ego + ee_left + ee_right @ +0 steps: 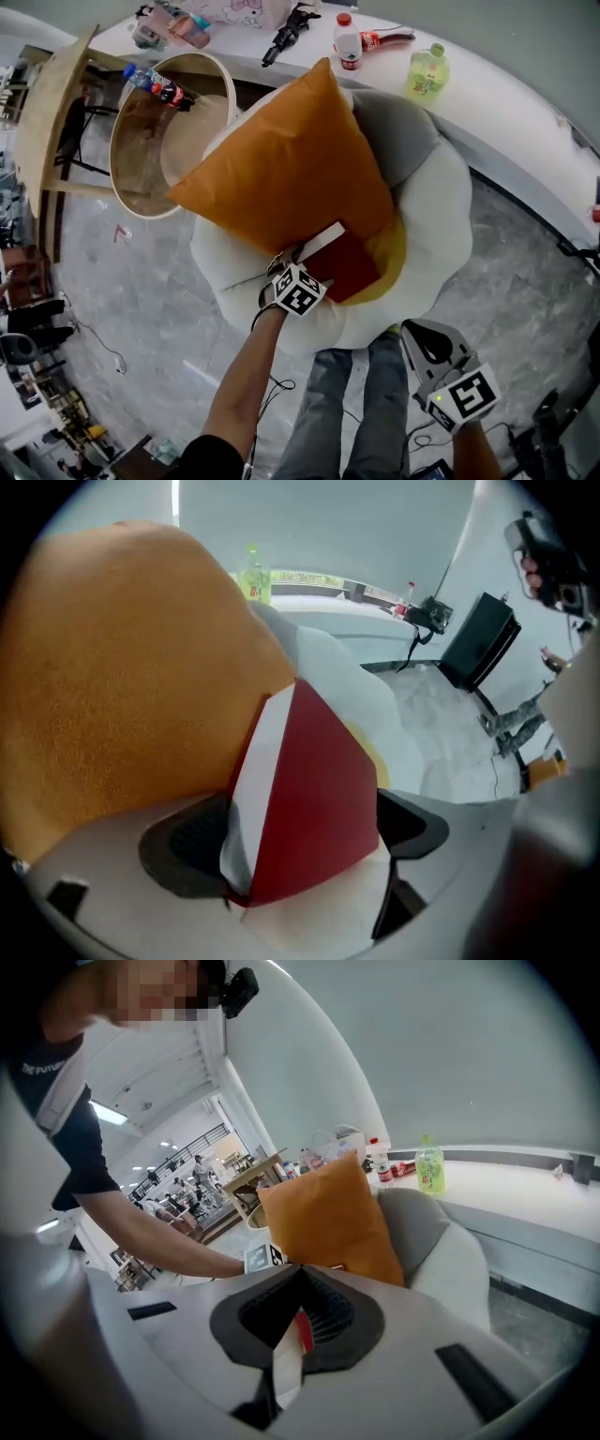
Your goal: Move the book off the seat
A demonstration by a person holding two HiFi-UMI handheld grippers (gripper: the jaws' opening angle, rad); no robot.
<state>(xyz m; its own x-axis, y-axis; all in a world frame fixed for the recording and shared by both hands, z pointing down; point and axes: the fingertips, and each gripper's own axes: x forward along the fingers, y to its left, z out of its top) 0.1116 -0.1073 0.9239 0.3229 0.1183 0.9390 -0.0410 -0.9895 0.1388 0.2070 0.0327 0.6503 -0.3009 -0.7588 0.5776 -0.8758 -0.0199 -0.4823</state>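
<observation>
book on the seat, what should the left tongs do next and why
Probably close the left tongs on the red book. They stand open astride its near corner, one on either side, and it lies on the seat beside the orange cushion, so a grip should come before any lift.

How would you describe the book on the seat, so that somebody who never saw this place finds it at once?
Find the big white round seat with a yellow middle. An orange cushion rests on it, and the book lies at the cushion's near edge, partly on the yellow. It alone is dark red, flat and sharp-cornered, with white page edges.
</observation>
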